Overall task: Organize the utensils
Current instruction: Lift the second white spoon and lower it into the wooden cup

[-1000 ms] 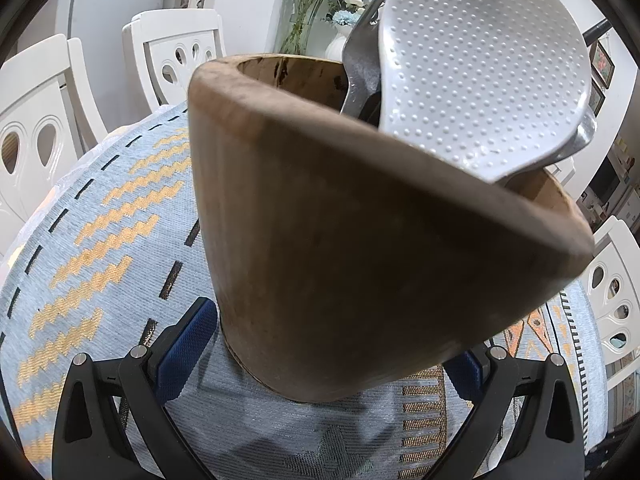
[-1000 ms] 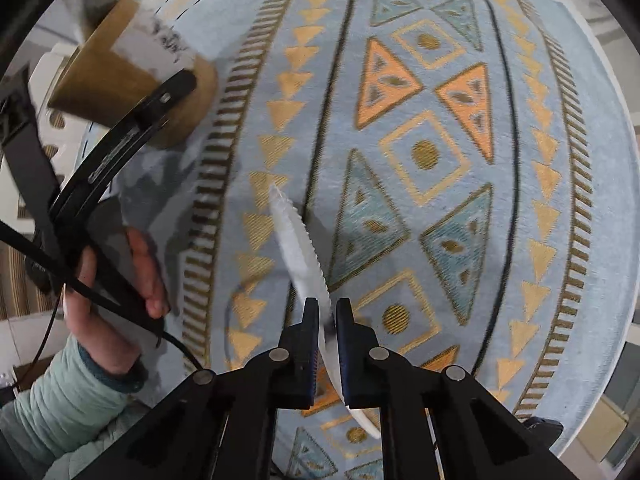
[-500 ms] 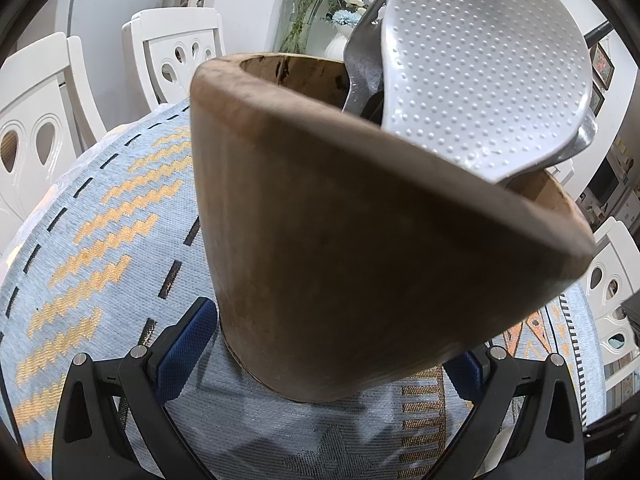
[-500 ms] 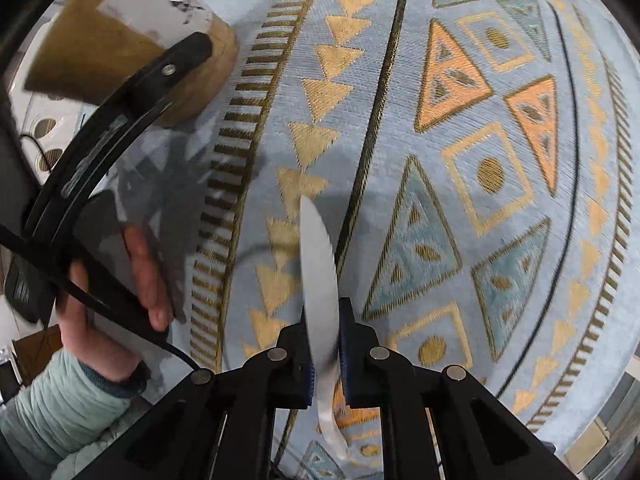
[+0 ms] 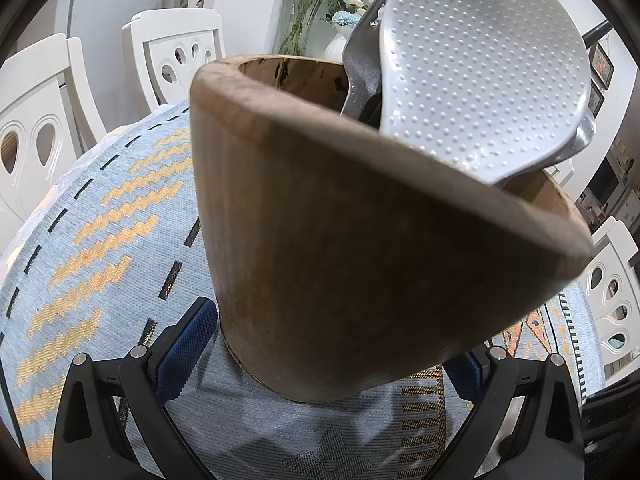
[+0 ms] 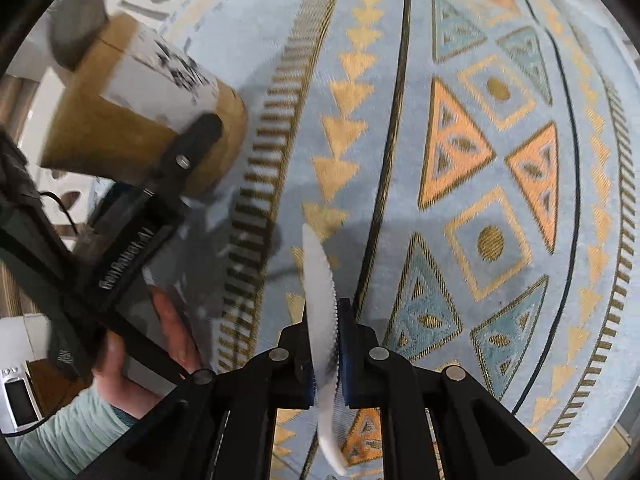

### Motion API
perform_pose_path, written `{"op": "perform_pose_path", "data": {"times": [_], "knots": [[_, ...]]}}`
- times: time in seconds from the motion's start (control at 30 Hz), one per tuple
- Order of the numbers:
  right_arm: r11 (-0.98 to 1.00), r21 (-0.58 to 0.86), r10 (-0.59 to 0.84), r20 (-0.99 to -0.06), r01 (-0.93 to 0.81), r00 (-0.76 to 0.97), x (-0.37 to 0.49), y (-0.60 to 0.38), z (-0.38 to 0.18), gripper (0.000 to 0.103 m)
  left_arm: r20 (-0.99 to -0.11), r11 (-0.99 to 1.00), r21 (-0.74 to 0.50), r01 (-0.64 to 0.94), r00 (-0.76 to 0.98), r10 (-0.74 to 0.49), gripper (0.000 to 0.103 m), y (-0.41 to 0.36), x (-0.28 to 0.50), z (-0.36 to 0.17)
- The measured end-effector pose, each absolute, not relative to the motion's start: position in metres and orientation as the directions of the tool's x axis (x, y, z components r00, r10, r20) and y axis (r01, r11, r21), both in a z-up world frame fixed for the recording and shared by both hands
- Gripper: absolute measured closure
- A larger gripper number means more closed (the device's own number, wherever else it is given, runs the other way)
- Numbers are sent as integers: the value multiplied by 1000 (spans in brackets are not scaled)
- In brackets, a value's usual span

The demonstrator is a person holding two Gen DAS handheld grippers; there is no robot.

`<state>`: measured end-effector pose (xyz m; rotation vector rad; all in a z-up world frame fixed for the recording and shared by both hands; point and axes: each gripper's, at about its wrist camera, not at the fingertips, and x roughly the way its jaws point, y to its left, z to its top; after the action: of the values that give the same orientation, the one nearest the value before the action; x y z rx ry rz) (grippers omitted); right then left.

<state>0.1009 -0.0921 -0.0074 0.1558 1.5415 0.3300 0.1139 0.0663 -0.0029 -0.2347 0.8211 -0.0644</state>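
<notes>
A wooden utensil holder (image 5: 360, 240) stands on the patterned tablecloth, between the blue pads of my left gripper (image 5: 332, 344), which press on its lower sides. A dimpled white paddle spoon (image 5: 480, 68) and a dark metal utensil (image 5: 360, 68) stick out of it. My right gripper (image 6: 324, 344) points steeply down over the cloth, shut on a white serrated plastic knife (image 6: 318, 276) whose blade points away from the camera. In the right wrist view the holder (image 6: 132, 128) is at the upper left, with a left gripper finger (image 6: 192, 148) against its side.
A person's hand (image 6: 168, 332) and pale green sleeve (image 6: 60, 432) hold the left gripper's handle. White chairs (image 5: 36, 120) ring the round table, and a vase of flowers (image 5: 336, 20) stands behind the holder. The tablecloth (image 6: 480, 160) spreads out to the right of the knife.
The right gripper has travelled over the cloth with the knife, and the holder now looks nearer. The knife blade has swung from leaning left to nearly straight. The left view is unchanged.
</notes>
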Motion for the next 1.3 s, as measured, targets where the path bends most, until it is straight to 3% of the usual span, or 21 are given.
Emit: {"op": "perform_pose_path", "data": {"times": [0.33,0.53,0.87,1.03,1.3], "knots": [[920,383,392,-903,-83,177,110,-116,54,95,-700,973,-228,-30,700,-142,1,65,114,2],[871,451,489,-761,-196,427,110,-127,145,95,-696,974,-225,-30,705,-139,1,63,110,3],[851,379,522,-530,-365,668,102,-109,250,95,-657,980,-196,-12,744,-122,1,57,99,10],[841,342,540,-471,-419,698,107,-77,266,95,-654,981,-195,-11,747,-121,1,56,98,11],[806,343,592,-480,-483,647,137,-32,240,95,-659,982,-188,-3,742,-124,1,53,96,10]]}}
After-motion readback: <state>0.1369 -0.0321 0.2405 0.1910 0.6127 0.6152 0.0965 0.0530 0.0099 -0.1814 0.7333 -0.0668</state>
